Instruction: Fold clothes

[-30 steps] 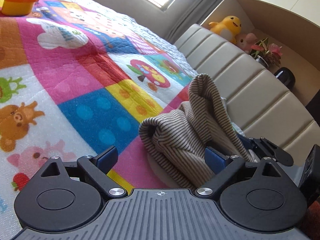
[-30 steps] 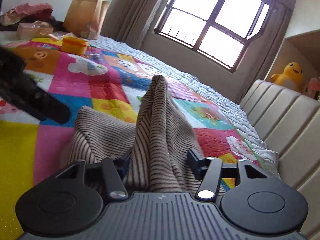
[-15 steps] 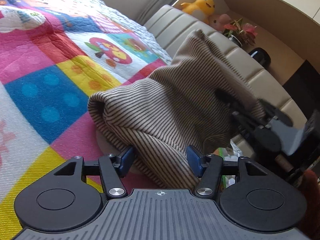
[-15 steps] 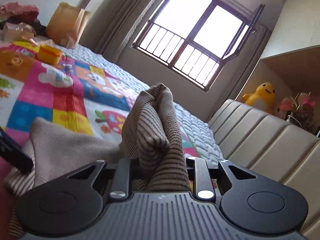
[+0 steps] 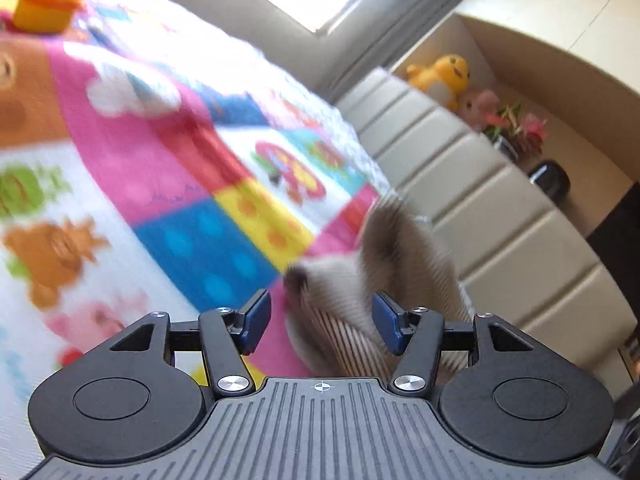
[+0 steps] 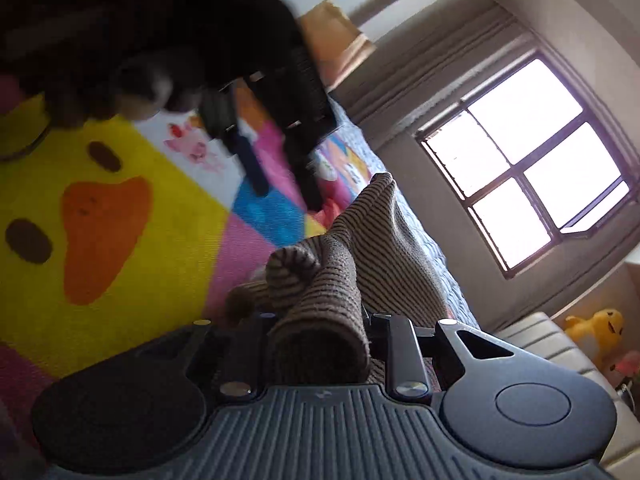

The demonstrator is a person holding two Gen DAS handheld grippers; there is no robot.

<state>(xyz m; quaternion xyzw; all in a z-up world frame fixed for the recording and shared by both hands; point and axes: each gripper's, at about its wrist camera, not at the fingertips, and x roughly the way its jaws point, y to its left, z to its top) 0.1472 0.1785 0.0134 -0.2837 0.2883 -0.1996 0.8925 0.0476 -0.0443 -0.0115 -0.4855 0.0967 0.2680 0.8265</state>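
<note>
On a bed covered by a bright patchwork quilt (image 5: pixel 168 200) of pink, blue, yellow and white cartoon squares, a brown-and-cream striped knit garment (image 5: pixel 360 312) lies bunched near the edge that meets a beige padded headboard (image 5: pixel 480 208).

In the left wrist view, the left tool (image 5: pixel 321 322) has its two blue-padded fingers (image 5: pixel 256 320) spread wide, gripping nothing. The striped garment rises in a blurred peak just beyond and partly between the fingers, closer to the right-hand one (whether cloth touches that pad is hard to tell through the motion blur). A small yellow-orange plastic tub (image 5: pixel 44 8) sits toward the far corner of the bed. Beyond the headboard, a shelf alcove holds a yellow plush duck (image 5: pixel 444 78), a pink soft toy and a pot of pink flowers (image 5: pixel 516 126).

In the right wrist view, which is tilted steeply, the right tool (image 6: pixel 320 332) is pressed together on a thick rolled fold of the same striped garment (image 6: pixel 352 264); cloth fills the gap between its fingers and climbs to a ridge above them, over a yellow quilt square with an orange duck-bill shape. The left tool (image 6: pixel 260 160) shows as a dark, blurred form above the quilt, apart from the garment. A barred window (image 6: pixel 528 168) glows brightly, and a brown paper bag (image 6: pixel 332 36) stands at the far edge of the bed.
</note>
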